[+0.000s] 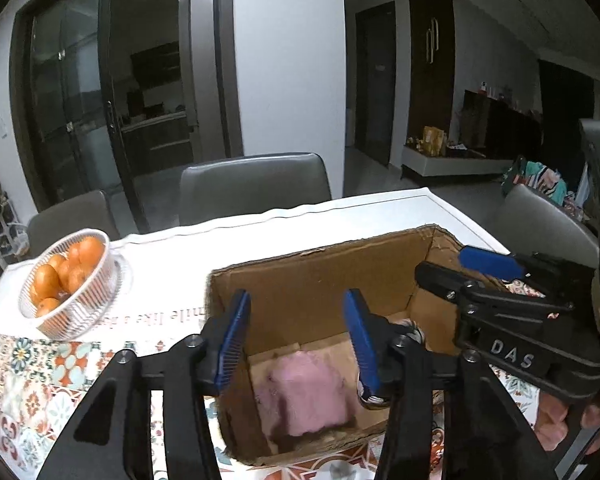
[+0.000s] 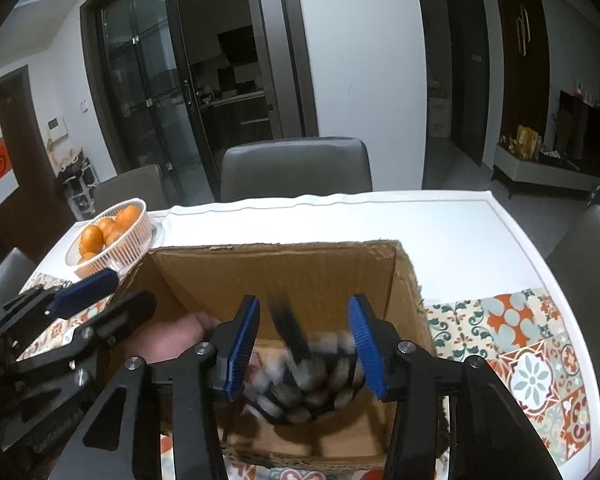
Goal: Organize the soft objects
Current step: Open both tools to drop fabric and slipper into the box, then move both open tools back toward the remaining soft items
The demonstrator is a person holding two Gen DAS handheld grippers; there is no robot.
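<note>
An open cardboard box [image 1: 320, 276] stands on the table. A pink soft cloth [image 1: 304, 392] lies on its floor, below my left gripper [image 1: 296, 320], which is open with nothing between its blue pads. In the right wrist view my right gripper [image 2: 304, 320] is open over the same box [image 2: 276, 276]. A blurred black-and-white striped soft thing [image 2: 316, 384] sits low in the box beneath its pads, not pressed by them. The right gripper [image 1: 464, 272] shows at the box's right side, and the left gripper [image 2: 112, 300] at its left with a hand [image 2: 168, 340] behind it.
A white basket of oranges [image 1: 72, 284] stands left of the box, also seen in the right wrist view [image 2: 112, 236]. The white table [image 2: 440, 232] carries a patterned runner [image 2: 532, 360]. Grey chairs [image 2: 296, 168] ring the far and side edges.
</note>
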